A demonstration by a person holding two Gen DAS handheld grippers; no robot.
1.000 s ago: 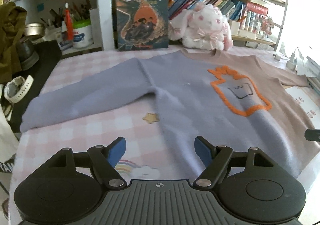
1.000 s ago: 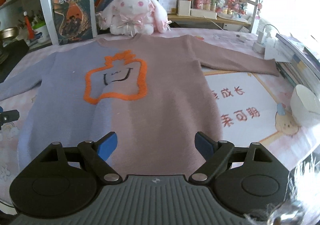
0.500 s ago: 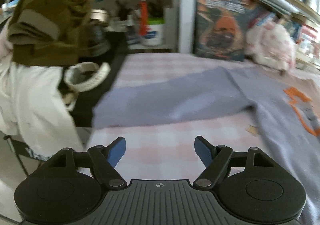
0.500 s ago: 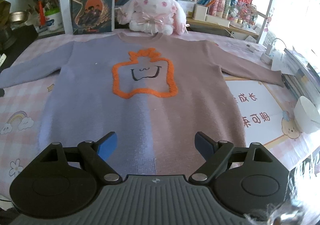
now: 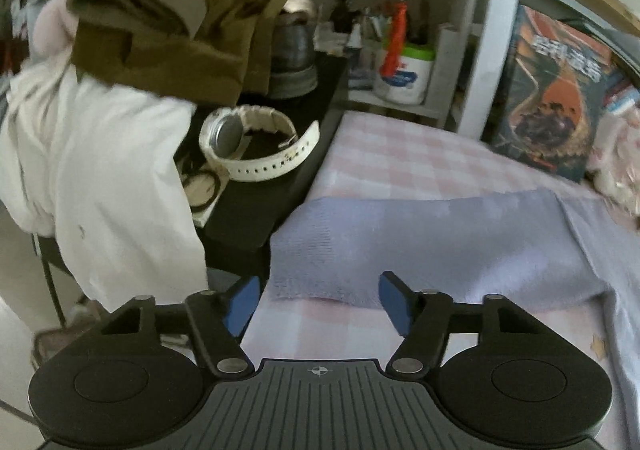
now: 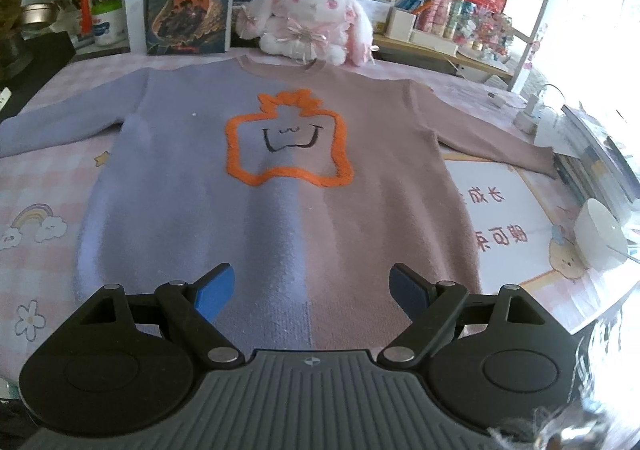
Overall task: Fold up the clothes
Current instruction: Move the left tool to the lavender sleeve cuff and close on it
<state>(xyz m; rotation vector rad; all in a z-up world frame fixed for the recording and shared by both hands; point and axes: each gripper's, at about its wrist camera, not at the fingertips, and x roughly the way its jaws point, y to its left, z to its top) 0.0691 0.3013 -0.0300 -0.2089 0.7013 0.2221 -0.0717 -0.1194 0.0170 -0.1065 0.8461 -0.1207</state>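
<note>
Meanwhile the sweater [image 6: 280, 186] lies spread flat on the pink checked table [image 6: 36, 178], the left gripper [image 5: 318, 298] gaping empty near its lavender sleeve cuff [image 5: 320, 250], the right gripper [image 6: 312, 290] equally spread over the hem.

Left gripper [image 5: 317, 300] with jaws wide apart, blue-padded fingers [image 5: 394, 302] holding nothing, pointing forward and slightly down, right gripper [image 6: 310, 292] also spread wide, its fingers [image 6: 214, 290] empty, level and facing forward
</note>
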